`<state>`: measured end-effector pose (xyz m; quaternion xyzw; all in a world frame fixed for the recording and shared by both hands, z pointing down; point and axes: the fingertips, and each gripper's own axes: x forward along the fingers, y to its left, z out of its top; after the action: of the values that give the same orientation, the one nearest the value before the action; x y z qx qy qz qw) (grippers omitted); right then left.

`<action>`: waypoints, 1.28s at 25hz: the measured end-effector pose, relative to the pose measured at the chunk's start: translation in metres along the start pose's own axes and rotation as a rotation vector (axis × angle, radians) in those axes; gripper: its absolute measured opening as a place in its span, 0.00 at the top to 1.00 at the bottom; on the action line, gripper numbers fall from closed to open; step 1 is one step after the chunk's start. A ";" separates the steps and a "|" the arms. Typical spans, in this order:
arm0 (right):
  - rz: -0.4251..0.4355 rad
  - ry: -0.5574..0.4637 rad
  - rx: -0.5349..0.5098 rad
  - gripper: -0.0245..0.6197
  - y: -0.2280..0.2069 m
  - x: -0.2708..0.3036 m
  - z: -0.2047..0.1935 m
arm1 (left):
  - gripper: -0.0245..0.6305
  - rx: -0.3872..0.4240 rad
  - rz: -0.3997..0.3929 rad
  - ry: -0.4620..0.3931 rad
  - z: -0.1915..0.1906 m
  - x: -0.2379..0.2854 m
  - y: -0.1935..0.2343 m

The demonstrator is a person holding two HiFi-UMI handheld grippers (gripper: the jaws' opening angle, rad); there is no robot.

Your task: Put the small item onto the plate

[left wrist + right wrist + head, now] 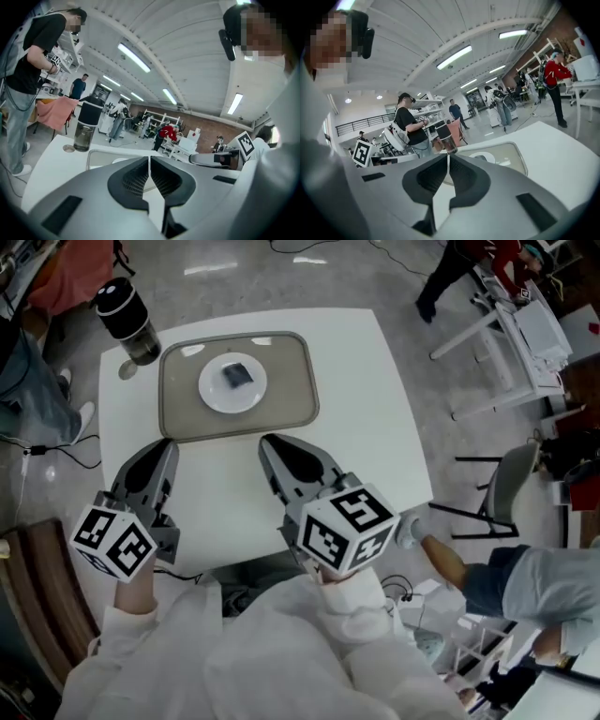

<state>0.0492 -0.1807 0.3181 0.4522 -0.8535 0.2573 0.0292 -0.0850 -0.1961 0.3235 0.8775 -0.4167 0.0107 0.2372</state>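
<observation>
Item (236, 375) apparently lies on plate (212, 396), beyond right claw (266, 441).

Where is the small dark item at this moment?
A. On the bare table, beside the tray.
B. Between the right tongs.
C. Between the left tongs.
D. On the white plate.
D: the item lies on the plate inside the tray, and both the left tongs and right tongs are shut with nothing between them.

A small dark item (236, 375) lies on the white plate (212, 396).
</observation>
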 end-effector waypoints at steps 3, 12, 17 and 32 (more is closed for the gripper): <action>-0.015 -0.023 -0.070 0.93 0.026 -0.026 0.004 | 0.93 0.017 -0.059 -0.051 0.012 -0.021 -0.026; -0.021 -0.040 -0.167 0.94 0.075 -0.065 -0.011 | 0.94 0.065 -0.199 -0.052 0.002 -0.063 -0.084; 0.001 -0.046 -0.176 0.94 0.087 -0.073 -0.016 | 0.95 0.086 -0.234 -0.017 -0.012 -0.075 -0.106; 0.106 0.137 -0.322 0.94 0.088 -0.059 -0.035 | 0.95 0.091 -0.192 0.097 -0.048 -0.065 -0.112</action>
<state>0.0080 -0.0796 0.2952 0.3774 -0.9023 0.1489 0.1457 -0.0360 -0.0676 0.3064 0.9217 -0.3179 0.0494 0.2168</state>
